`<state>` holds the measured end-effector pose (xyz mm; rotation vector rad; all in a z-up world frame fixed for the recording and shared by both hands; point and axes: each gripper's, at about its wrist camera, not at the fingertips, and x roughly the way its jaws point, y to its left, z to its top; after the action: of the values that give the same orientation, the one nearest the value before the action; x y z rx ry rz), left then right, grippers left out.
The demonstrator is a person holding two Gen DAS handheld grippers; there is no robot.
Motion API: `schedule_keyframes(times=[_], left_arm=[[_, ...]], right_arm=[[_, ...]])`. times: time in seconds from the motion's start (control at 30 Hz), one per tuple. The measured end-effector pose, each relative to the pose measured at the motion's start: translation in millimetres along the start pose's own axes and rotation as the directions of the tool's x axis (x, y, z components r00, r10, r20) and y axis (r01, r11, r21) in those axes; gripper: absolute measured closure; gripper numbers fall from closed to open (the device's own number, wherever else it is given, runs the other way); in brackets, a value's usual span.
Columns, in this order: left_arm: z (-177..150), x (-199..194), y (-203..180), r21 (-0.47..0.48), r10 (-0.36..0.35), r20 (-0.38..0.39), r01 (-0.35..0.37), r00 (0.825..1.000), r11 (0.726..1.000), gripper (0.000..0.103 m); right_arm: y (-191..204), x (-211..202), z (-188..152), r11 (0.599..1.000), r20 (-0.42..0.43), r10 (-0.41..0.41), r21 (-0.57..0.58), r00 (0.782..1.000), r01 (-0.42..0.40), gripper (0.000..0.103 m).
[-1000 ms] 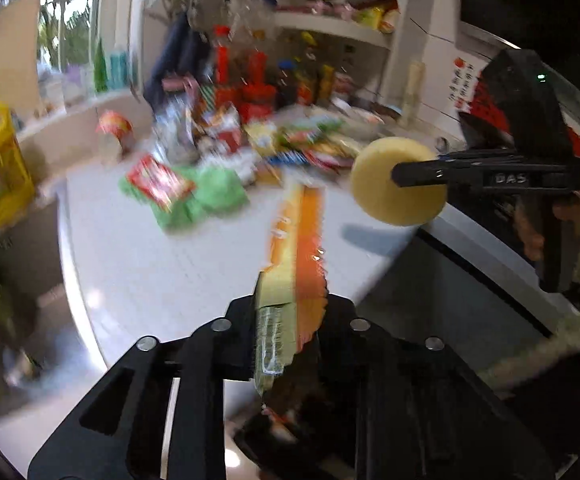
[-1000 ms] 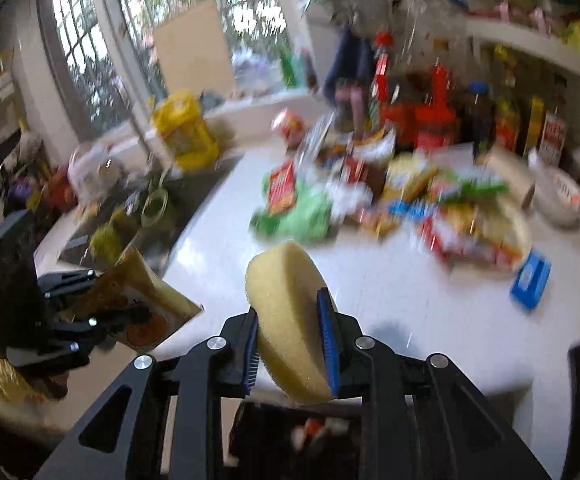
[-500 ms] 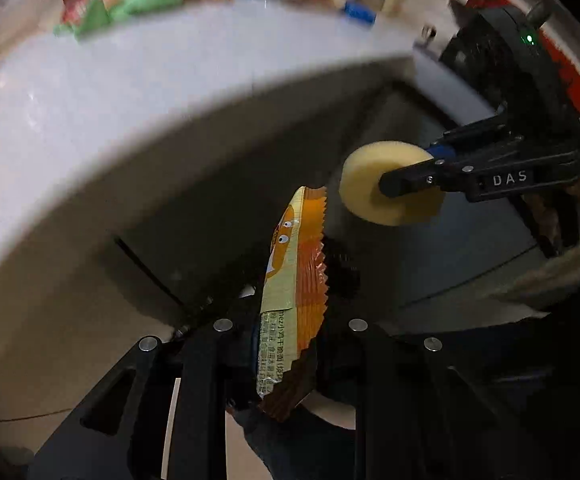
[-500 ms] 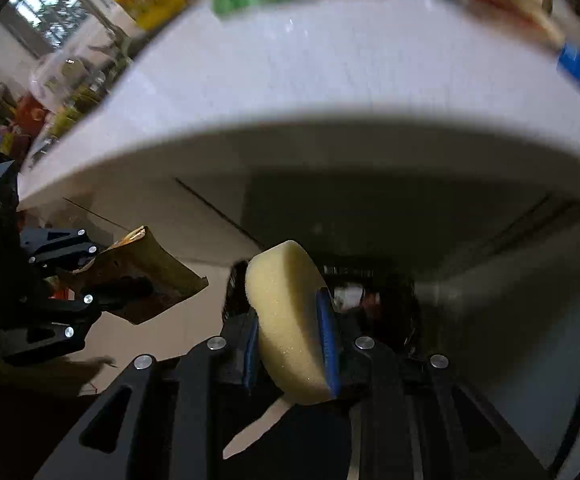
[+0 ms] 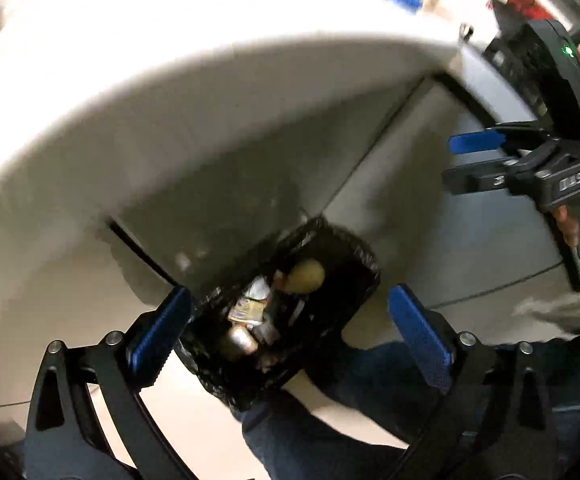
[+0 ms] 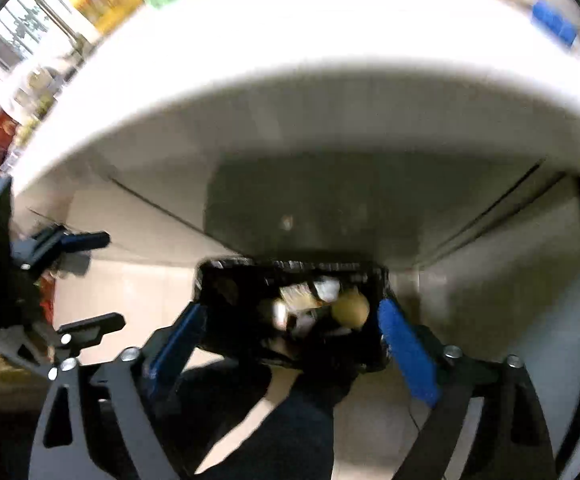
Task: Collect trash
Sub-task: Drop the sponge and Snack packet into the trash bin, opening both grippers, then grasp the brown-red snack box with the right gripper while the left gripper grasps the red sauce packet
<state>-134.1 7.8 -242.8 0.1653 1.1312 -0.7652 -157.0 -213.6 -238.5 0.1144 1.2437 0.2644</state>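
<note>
I am at the drop step of collecting trash: both tongs hang over a black-lined trash bin (image 5: 290, 312) that stands on the floor against the cabinet front, under the overhanging edge of the white desk (image 5: 170, 60).

In the left wrist view the bin sits at centre, between the two blue pads. Inside it I see a round yellow sponge (image 5: 307, 276) at about 1 o'clock and a crumpled snack wrapper (image 5: 248, 312) at about 9 o'clock of the bin's middle, with other blurred scraps around them. Both lie down in the bin, touching neither tool.

The left tongs (image 5: 290, 328) are opening, their jaws spread wide, with nothing between the pads but the view down into the bin. The right tongs (image 6: 290, 340) are also opening wide and hold nothing; from the left view they show at 3 o'clock, jaws apart and bare. In the right wrist view the sponge (image 6: 349, 308) rests just inside the bin's right wall.

More litter, blurred, lies along the far edge of the desk at 12 o'clock. I judge the next move calls for lifting both tools clear of the desk's edge and back up over the top, then choosing fresh pieces to grip.
</note>
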Motion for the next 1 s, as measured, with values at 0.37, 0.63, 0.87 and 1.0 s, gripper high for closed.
schedule_keyframes(times=[0.37,0.63,0.87,1.0], left_arm=[[65.6,-148.7,30.3,-0.133,0.154,0.386,-0.11,0.91,0.985,0.007],[89.7,-177.6,59.3,-0.26,0.333,0.425,-0.239,0.842,0.936,0.007],[68.9,-174.6,70.1,-0.316,0.361,0.375,-0.248,0.854,0.916,0.007],[58.3,-171.1,81.3,-0.353,0.377,0.334,-0.257,0.864,0.9,0.007]], right_arm=[[46.0,-135.9,132.1,0.989,0.474,0.119,-0.132,0.873,-0.063,0.005],[37.6,-79.5,277.2,0.99,0.49,0.041,-0.139,0.871,0.032,0.005],[18.2,-4.9,348.1,0.992,0.401,-0.091,-0.038,0.912,0.116,0.005],[17.0,24.2,366.7,0.988,0.367,-0.133,-0.019,0.921,0.15,0.012]])
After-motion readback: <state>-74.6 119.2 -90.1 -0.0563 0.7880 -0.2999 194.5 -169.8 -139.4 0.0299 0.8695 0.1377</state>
